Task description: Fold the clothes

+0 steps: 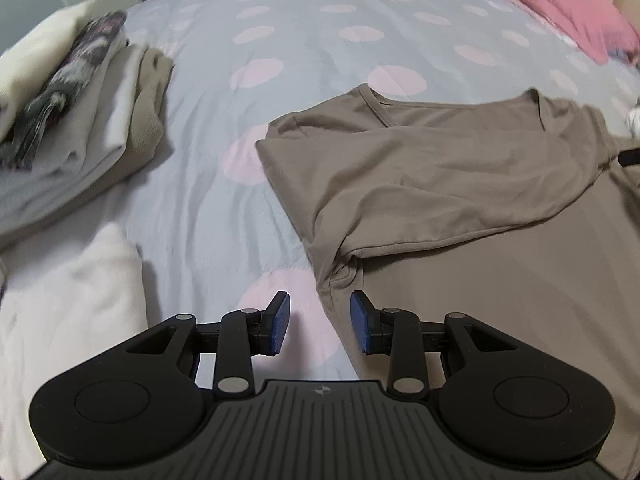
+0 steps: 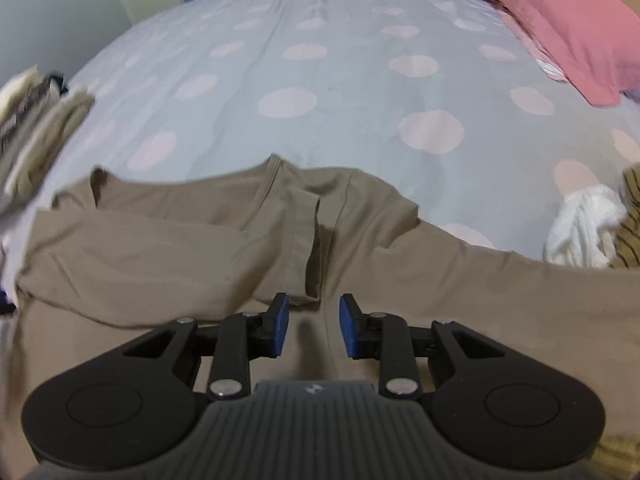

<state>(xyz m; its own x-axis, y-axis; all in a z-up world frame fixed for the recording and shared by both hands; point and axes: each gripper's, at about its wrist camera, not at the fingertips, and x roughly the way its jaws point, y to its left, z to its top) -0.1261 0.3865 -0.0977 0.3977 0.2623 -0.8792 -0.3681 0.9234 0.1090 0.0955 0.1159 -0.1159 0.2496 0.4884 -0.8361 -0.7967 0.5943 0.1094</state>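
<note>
The taupe shirt (image 1: 460,168) lies flat on the bed (image 1: 304,40), collar far, its left sleeve folded across the chest, its long axis running near to far. The left gripper (image 1: 319,322) hangs at the shirt's left edge by the armpit, fingers parted and empty. The right gripper (image 2: 313,322), likewise parted and empty, hangs over mid-body just near the sleeve cuff (image 2: 310,276).

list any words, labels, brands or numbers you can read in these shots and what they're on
No readable text in either view.
Small pale emblem on the left gripper body: a symbol, no letters.
Same emblem on the right gripper body: no letters.
Dark print on a garment in the folded stack: too blurred to read.
Taupe shirt: no label visible.
</note>
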